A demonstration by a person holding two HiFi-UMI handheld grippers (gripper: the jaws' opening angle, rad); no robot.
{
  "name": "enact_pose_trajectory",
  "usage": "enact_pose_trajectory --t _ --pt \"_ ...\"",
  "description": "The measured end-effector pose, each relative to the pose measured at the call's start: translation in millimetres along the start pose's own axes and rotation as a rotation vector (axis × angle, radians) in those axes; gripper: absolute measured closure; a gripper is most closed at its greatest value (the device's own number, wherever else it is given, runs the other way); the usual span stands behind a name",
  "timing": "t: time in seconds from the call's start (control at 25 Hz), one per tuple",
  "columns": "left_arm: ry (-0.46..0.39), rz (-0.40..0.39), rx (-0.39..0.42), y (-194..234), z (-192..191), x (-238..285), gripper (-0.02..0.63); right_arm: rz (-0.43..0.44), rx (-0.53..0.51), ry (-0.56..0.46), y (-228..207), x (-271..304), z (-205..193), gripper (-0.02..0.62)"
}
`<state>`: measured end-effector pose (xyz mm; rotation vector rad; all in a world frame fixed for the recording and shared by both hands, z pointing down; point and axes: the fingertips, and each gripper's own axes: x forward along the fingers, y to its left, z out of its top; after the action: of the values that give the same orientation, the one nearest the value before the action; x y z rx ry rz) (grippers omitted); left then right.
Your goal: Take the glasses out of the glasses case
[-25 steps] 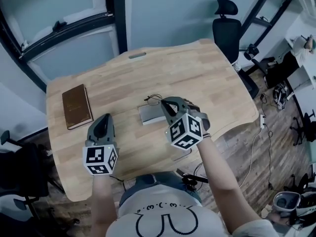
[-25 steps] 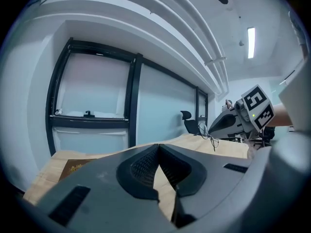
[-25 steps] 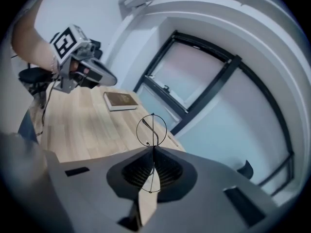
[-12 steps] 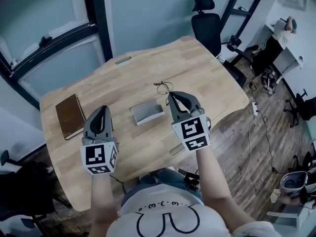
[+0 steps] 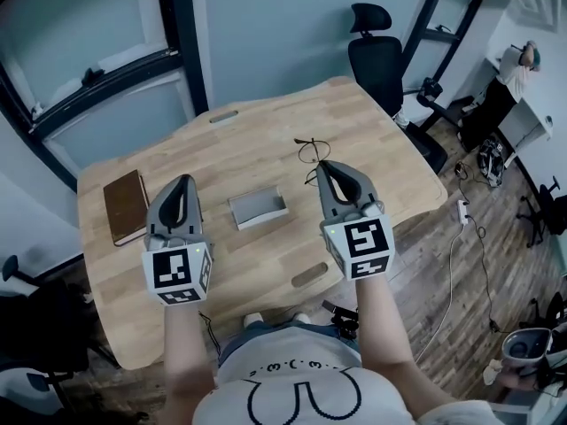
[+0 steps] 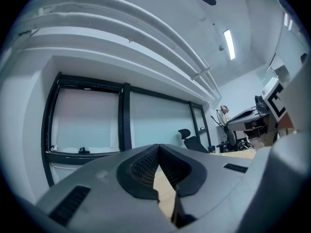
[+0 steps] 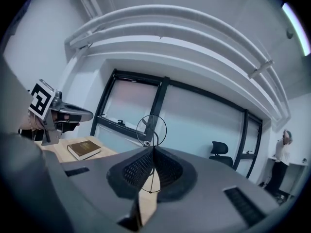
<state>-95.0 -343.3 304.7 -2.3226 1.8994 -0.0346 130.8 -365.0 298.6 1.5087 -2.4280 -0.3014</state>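
Observation:
The thin wire glasses (image 5: 309, 152) hang in the air above the wooden table (image 5: 266, 140), pinched at the tips of my right gripper (image 5: 324, 166), which is shut on them. In the right gripper view one round lens (image 7: 151, 129) stands up just past the closed jaws of the right gripper (image 7: 153, 147). The grey glasses case (image 5: 258, 209) lies open on the table between both grippers, with nothing visible inside. My left gripper (image 5: 183, 181) is raised to the left of the case, shut and holding nothing; its jaws meet in the left gripper view (image 6: 159, 146).
A brown book (image 5: 125, 205) lies at the table's left side. A black office chair (image 5: 383, 64) stands beyond the far right corner. A cut-out handle slot (image 5: 223, 116) sits near the far edge. A person (image 5: 512, 71) is at a desk far right.
Both grippers have risen off the table. The right one has lifted the glasses up and to the right, away from the case, and rolled upright. The left stayed shut.

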Motion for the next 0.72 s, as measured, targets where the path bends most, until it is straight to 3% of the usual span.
enact_pose_trajectory --t 0.4,0.72 --pt "-0.049 0.055 0.029 -27.5 43.6 -6.3 0.589 0.003 0.038 -0.121 -38.7 -32.6 36.9 0.537" --pt "-0.048 0.064 0.029 -40.3 47.6 -8.7 0.590 0.006 0.029 -0.139 -47.6 -44.6 40.2 0.537"
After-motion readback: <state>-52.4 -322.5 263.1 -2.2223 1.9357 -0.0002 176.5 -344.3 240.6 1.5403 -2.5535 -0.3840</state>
